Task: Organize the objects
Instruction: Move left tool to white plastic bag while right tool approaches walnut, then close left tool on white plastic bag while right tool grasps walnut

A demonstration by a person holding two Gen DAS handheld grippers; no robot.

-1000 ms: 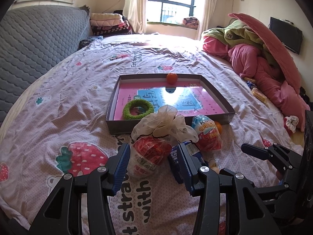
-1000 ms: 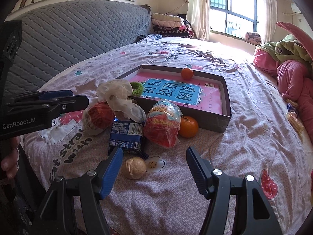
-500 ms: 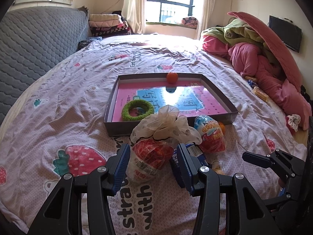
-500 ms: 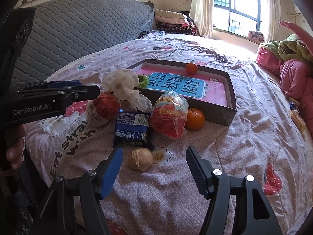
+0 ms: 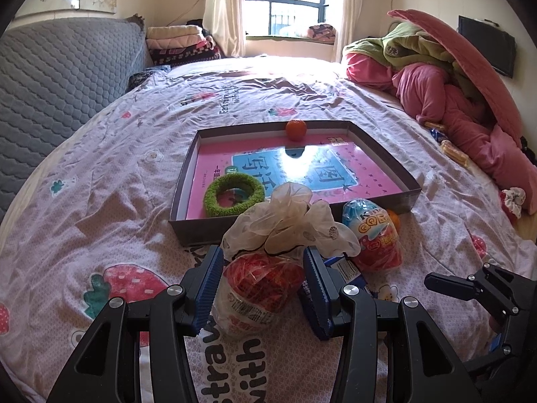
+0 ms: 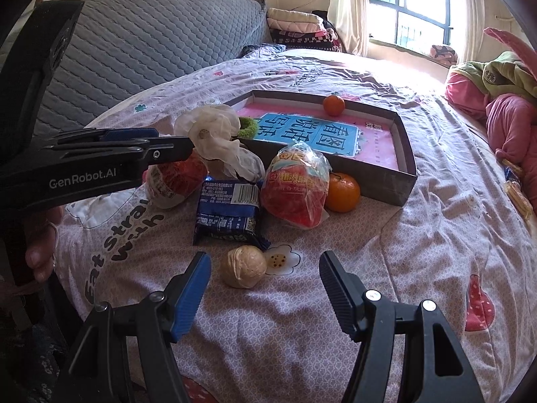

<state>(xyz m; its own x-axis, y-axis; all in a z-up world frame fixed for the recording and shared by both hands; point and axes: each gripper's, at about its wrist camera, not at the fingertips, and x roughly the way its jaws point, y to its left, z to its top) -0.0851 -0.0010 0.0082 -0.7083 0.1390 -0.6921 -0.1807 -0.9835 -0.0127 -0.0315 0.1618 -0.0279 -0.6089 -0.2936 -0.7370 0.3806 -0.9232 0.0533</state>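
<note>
A red-and-white wrapped packet (image 5: pixel 258 288) lies on the bedsheet under a white gauzy scrunchie (image 5: pixel 288 221). My left gripper (image 5: pixel 260 272) is open and straddles the packet, one blue pad at each side of it, with no visible squeeze. A walnut (image 6: pixel 243 267) lies just ahead of my right gripper (image 6: pixel 265 272), which is open and empty. Beyond it sit a blue packet (image 6: pixel 228 215), a red snack bag (image 6: pixel 295 188) and an orange (image 6: pixel 342 191). The dark box tray (image 5: pixel 379 154) holds a green ring (image 5: pixel 234 194) and another orange (image 5: pixel 295 130).
A grey quilted headboard (image 5: pixel 60 77) bounds the left side of the bed. Pink and green bedding (image 5: pixel 453 100) is piled at the right, with small snacks (image 5: pixel 453 151) beside it. A person's hand (image 6: pixel 40 245) holds the left gripper's handle.
My left gripper has moved forward and slightly down, so the red-and-white packet now lies between its fingers. The right gripper has barely shifted. Neither opening has changed.
</note>
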